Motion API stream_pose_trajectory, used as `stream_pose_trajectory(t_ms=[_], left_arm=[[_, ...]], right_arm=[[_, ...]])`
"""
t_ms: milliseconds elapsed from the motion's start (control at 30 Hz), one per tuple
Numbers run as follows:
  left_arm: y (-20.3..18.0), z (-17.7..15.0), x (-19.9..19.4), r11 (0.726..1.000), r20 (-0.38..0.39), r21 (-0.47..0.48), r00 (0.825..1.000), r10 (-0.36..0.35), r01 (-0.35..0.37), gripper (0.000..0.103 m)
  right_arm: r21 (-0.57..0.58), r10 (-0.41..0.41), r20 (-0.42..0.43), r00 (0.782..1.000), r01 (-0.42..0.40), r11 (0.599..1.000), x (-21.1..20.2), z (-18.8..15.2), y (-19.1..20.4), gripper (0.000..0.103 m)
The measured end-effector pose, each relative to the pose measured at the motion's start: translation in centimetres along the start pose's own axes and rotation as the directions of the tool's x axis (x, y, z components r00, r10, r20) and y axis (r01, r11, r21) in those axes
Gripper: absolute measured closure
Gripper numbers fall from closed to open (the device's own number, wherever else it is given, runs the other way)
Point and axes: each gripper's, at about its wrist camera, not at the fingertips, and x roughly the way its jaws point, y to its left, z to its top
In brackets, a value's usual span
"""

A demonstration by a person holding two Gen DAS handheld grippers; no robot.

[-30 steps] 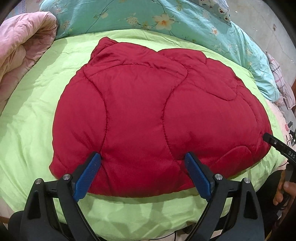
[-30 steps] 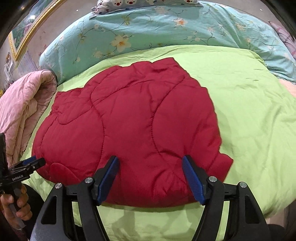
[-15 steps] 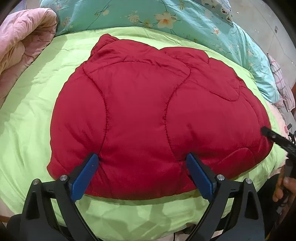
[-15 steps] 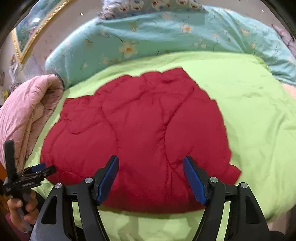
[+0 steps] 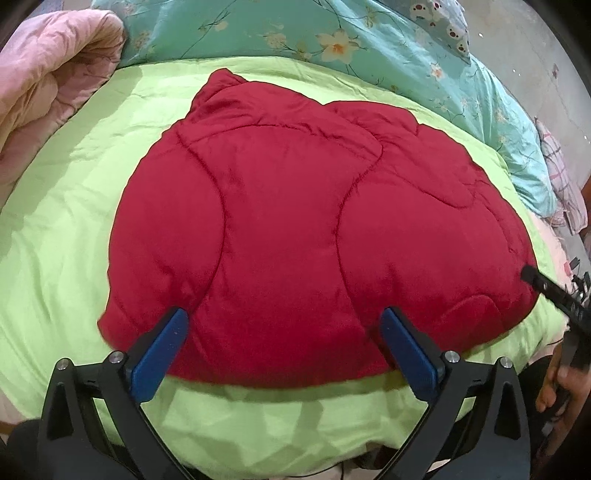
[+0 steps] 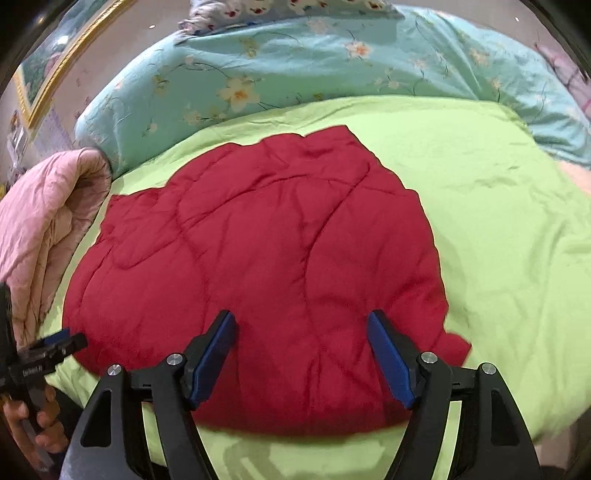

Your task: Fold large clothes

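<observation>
A red quilted padded jacket (image 5: 306, 229) lies folded into a rounded bundle on a lime-green bed cover (image 5: 70, 221). It also shows in the right wrist view (image 6: 258, 273). My left gripper (image 5: 284, 317) is open and empty, held above the jacket's near edge. My right gripper (image 6: 301, 321) is open and empty too, above the near edge. The right gripper's tip (image 5: 554, 291) shows at the right edge of the left wrist view, and the left gripper (image 6: 44, 354) shows at the lower left of the right wrist view.
A teal floral duvet (image 5: 295, 33) lies along the far side of the bed. A pink quilt (image 5: 48, 85) is rolled at the left. A plaid cloth (image 5: 561, 173) lies at the far right. The green cover's front edge (image 6: 332, 450) drops off below the grippers.
Both grippers have stayed open and pulled back and up slightly from the jacket. The right wrist view has tilted up to show more of the teal duvet.
</observation>
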Motion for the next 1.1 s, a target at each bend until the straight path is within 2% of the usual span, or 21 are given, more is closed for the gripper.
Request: stream_pose_trajectory(t_ms=[233, 367, 733, 1100], left_arm=[[0.0, -1.7, -1.8, 0.999, 0.013, -0.025, 1.0, -0.024, 0.024, 0.0], [-0.6, -2.7, -2.8, 1.0, 0.027, 0.012, 1.0, 0.008, -0.008, 0.0], [-2.0, -5.0, -3.7, 0.998, 0.016, 0.062, 1.0, 0.026, -0.027, 0.0], [-2.1, -5.6, -5.0, 0.992, 0.015, 0.084, 0.996, 0.093, -0.094, 0.0]], right_arm=[[-0.053, 0.028, 0.007, 1.0, -0.028, 0.998, -3.1, -2.7, 1.9, 0.027], [-0.046, 0.047, -0.003, 0.999, -0.047, 0.998, -3.8, -3.8, 2.4, 0.027], [-0.099, 0.052, -0.044, 0.998, -0.056, 0.994, -4.3, -6.2, 4.2, 0.026], [-0.18, 0.041, -0.108, 0.993, -0.06, 0.982, -4.6, -7.4, 5.9, 0.017]])
